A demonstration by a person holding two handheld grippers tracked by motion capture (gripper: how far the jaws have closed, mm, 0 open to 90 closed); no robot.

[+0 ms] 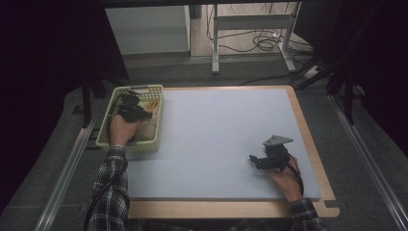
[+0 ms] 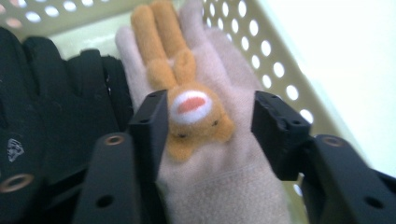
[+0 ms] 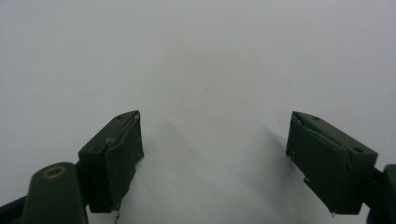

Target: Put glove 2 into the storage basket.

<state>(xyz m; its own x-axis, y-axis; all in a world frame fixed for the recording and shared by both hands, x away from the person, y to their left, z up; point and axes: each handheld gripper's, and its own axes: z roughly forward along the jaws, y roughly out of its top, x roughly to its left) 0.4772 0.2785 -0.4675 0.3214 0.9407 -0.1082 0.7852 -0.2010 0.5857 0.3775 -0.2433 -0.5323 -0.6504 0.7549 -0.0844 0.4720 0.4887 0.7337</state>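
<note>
A pale pink glove (image 2: 224,182) with an orange rabbit patch (image 2: 194,112) lies in the light green basket (image 2: 261,51), beside a black glove (image 2: 60,116). My left gripper (image 2: 210,109) reaches down into the basket (image 1: 130,146) with its jaws part-way apart astride the rabbit patch. The left jaw sits at the patch's edge; the right jaw stands clear of it. In the high view the left gripper (image 1: 132,109) is over the pink glove (image 1: 148,126). My right gripper (image 1: 255,161) rests low over the grey mat (image 3: 196,56) at the front right, open with nothing between its jaws (image 3: 215,135).
The basket stands at the table's left edge, partly off the grey mat (image 1: 216,130). A wooden table rim (image 1: 308,139) borders the mat on the right and front. Beyond the table stand a desk frame and loose cables (image 1: 262,41) on the floor.
</note>
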